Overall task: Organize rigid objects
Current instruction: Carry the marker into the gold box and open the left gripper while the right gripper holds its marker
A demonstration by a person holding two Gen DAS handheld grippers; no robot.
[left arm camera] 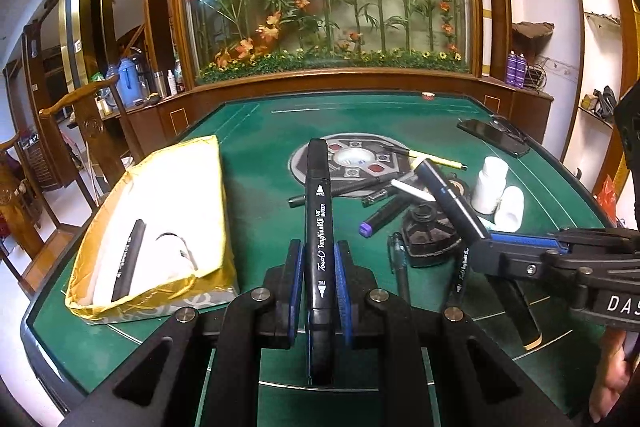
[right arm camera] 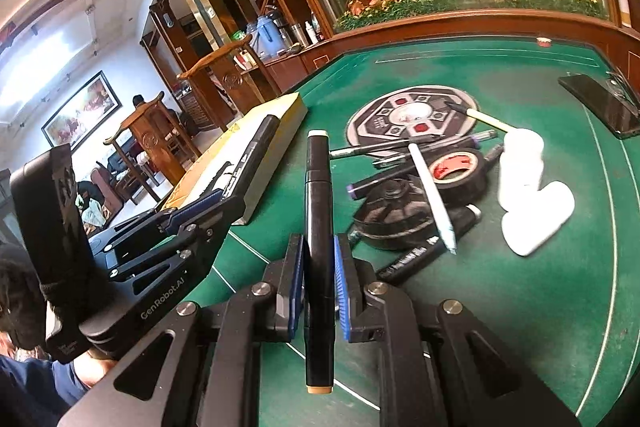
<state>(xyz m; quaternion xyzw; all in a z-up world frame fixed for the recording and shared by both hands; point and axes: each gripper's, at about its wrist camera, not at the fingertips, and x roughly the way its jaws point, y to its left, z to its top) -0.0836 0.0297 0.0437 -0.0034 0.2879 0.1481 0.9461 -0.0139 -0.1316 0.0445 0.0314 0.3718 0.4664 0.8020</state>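
Note:
My left gripper (left arm camera: 318, 267) is shut on a black art marker (left arm camera: 318, 211) that points away over the green table (left arm camera: 260, 155). To its left lies a yellow-lined box (left arm camera: 100, 227) holding a black marker (left arm camera: 130, 259) and a white item. My right gripper (right arm camera: 318, 267) is shut on a black marker with tan ends (right arm camera: 318, 195). In the left wrist view the right gripper (left arm camera: 486, 243) enters from the right with its marker (left arm camera: 444, 191). In the right wrist view the left gripper (right arm camera: 224, 193) hovers beside the box (right arm camera: 276, 143) with its marker (right arm camera: 256, 143).
A pile lies mid-table: pens, a purple-tipped marker (left arm camera: 378, 219), a black tape roll (right arm camera: 460, 167), a black round lid (right arm camera: 396, 219), white bottles (left arm camera: 496, 195) and a white pen (right arm camera: 432, 195). A phone (left arm camera: 492, 137) lies far right. Wooden chairs stand left of the table.

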